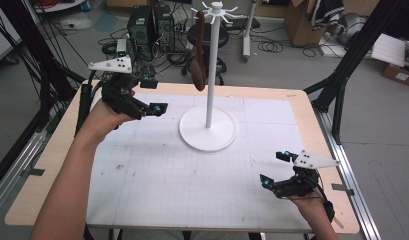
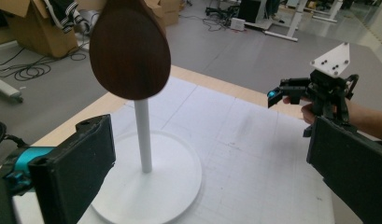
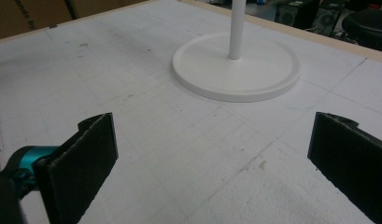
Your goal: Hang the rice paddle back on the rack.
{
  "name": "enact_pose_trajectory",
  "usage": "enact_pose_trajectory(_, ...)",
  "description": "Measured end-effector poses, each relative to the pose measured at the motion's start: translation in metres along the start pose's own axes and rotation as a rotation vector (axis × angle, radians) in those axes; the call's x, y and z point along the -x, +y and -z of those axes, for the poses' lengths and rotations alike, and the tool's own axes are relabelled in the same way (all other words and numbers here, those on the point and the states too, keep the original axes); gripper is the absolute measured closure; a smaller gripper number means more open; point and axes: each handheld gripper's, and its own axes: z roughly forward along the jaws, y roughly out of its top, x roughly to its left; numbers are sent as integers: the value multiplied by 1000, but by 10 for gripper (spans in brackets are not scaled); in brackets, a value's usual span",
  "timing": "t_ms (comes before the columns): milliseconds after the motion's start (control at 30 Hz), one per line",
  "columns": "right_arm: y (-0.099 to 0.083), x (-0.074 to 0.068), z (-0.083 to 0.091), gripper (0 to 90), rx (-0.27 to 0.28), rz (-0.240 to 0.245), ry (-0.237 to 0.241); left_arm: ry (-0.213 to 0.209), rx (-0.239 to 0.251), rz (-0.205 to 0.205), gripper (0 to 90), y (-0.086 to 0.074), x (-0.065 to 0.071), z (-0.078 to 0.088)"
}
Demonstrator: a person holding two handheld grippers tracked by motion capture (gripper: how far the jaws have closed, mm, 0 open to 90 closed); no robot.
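A white stand [image 1: 207, 131] with a round base and thin pole rises at the table's middle back, with hooks at its top [image 1: 215, 10]. A dark brown wooden spoon [image 1: 198, 56] hangs from one hook, bowl down. My left gripper [image 1: 154, 96] is raised left of the pole, open and empty. In the left gripper view the spoon's bowl [image 2: 130, 51] hangs close ahead, above the wide-apart jaws of the left gripper [image 2: 212, 177]. My right gripper [image 1: 275, 168] hovers low at the front right, open and empty. In its own view the right gripper [image 3: 216, 163] faces the stand's base [image 3: 235, 70].
A white gridded mat [image 1: 182, 185] covers the wooden table [image 1: 42, 170]. Black frame legs [image 1: 342, 75] stand at both sides. Behind the table on the floor are computer towers [image 1: 151, 25], a stool, cables and cardboard boxes [image 1: 302, 20].
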Motion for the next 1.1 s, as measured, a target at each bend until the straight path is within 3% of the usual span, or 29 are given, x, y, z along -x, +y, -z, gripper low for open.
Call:
enact_pose_trajectory(600,0,0,-1,5,24,-6,-8,59,43,18,17,-60,16,27)
enact_pose_trajectory(800,0,0,0,5,32,-3,-17,56,62,32,17,-75,18,35)
enact_pose_trajectory(1100,1,-2,1,5,38,8,-21,86,77,28,17,-94,20,39)
